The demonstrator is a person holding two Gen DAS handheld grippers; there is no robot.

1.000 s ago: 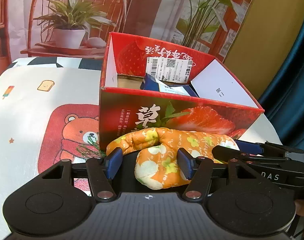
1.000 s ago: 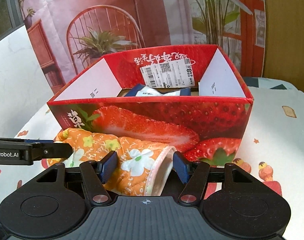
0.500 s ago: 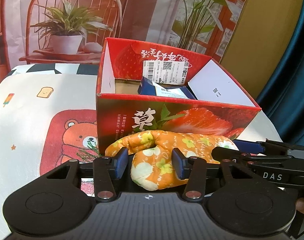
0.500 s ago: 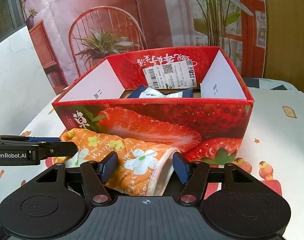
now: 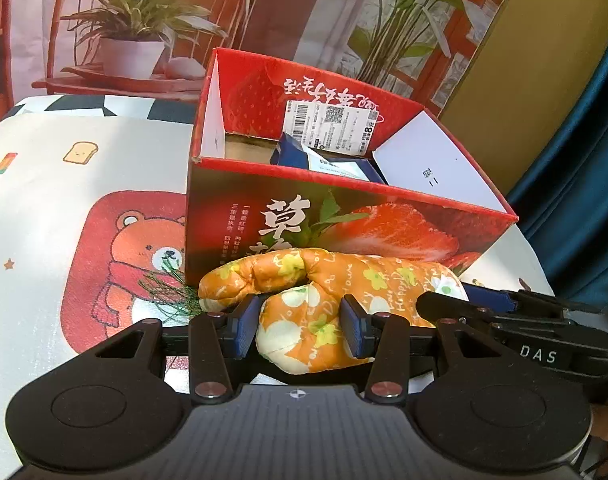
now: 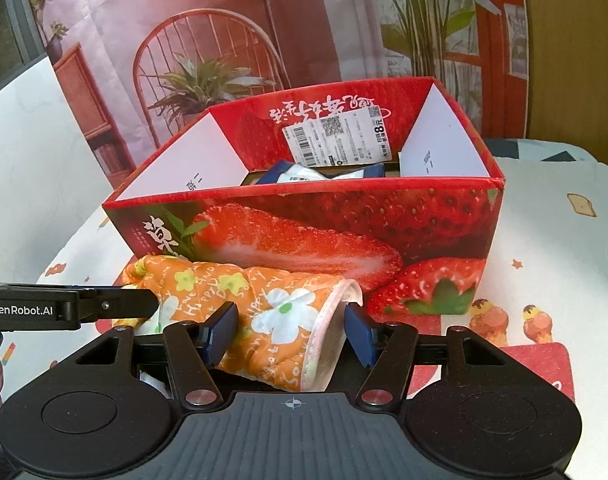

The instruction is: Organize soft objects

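Lying on the tabletop against the front wall of the strawberry box, the orange flowered oven mitt is gripped at both ends. At its left end, the left tongs point down at a slant toward the box, and their blue pads pinch the mitt's rounded thumb, the cloth bulging between them. From the right wrist view these tongs reach in from the left edge as a black bar. At the mitt's other end the right tongs slope downward likewise and straddle the open cuff with its pale trim; the left pad presses the cloth, while the right pad sits at the cuff's edge, so whether it truly clamps I cannot tell. Inside the box lie blue and white packets.
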